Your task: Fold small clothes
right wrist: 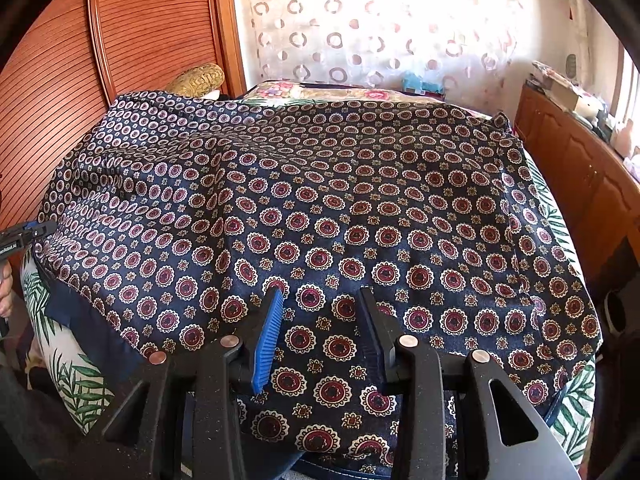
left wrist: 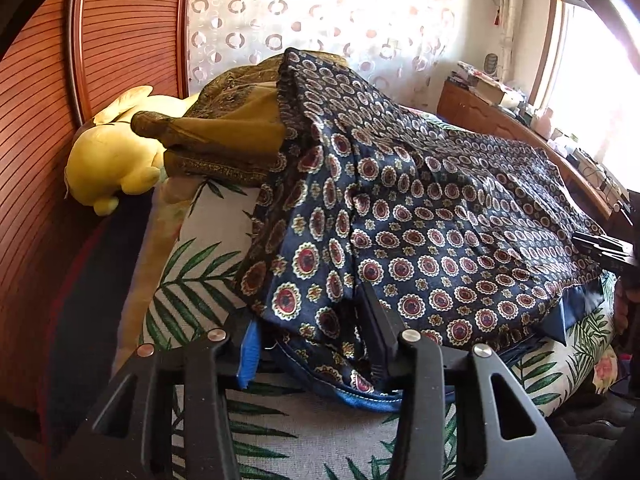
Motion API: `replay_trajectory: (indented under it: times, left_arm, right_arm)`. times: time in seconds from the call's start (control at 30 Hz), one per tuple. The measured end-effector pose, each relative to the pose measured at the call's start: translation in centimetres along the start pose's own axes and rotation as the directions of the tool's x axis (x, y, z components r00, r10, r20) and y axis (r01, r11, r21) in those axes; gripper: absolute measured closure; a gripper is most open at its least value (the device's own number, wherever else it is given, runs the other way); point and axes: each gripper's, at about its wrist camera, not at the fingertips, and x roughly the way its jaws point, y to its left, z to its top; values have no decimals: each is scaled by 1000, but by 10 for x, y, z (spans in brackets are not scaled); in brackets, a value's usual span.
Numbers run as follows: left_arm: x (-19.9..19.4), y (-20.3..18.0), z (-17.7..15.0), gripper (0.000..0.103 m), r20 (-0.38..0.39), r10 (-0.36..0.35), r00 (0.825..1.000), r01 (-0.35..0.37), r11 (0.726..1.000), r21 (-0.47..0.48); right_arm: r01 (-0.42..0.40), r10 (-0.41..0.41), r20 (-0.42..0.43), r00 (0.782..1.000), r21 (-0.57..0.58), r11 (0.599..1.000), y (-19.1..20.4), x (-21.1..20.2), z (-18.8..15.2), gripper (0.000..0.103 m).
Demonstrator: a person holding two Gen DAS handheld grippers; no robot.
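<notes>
A dark blue cloth with red-and-cream medallions (left wrist: 440,208) (right wrist: 320,184) lies spread over the bed. In the left wrist view my left gripper (left wrist: 312,308) is at the cloth's near left corner. A bunched fold fills the gap between its fingers and drapes over the left fingertip. My right gripper (right wrist: 320,292) stands with its jaws apart at the near edge, and the cloth between its fingers lies flat and unwrinkled. Each gripper also shows at the side of the other view: the right gripper (left wrist: 596,246) and the left gripper (right wrist: 32,232).
The bed carries a leaf-print sheet (left wrist: 200,264). A yellow plush toy (left wrist: 112,164) and an olive-gold fabric heap (left wrist: 232,128) sit at the far left, by the slatted wooden panel (left wrist: 80,60). A cluttered wooden cabinet (right wrist: 580,160) runs along the right.
</notes>
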Motion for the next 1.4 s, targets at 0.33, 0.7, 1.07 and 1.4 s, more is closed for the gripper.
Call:
replay_trajectory:
  times: [0.33, 0.7, 1.07, 1.4]
  left_arm:
    - [1, -12, 13, 93, 5, -94, 996, 94, 995, 20]
    - [-29, -71, 81, 96, 150, -202, 968, 185, 975, 123]
    - [-25, -167, 130, 96, 164, -355, 920, 303, 913, 273]
    - [-23, -229, 136, 96, 117, -412, 904, 344, 862, 373]
  right_arm:
    - [-2, 2, 1, 1000, 2, 1000, 2, -1, 0, 64]
    - [-19, 19, 7, 1000, 19, 1000, -4, -4, -3, 64]
    - [-2, 0, 34, 999, 58, 998, -11, -12, -7, 64]
    - [4, -21, 115, 993, 142, 990, -41, -50, -25, 64]
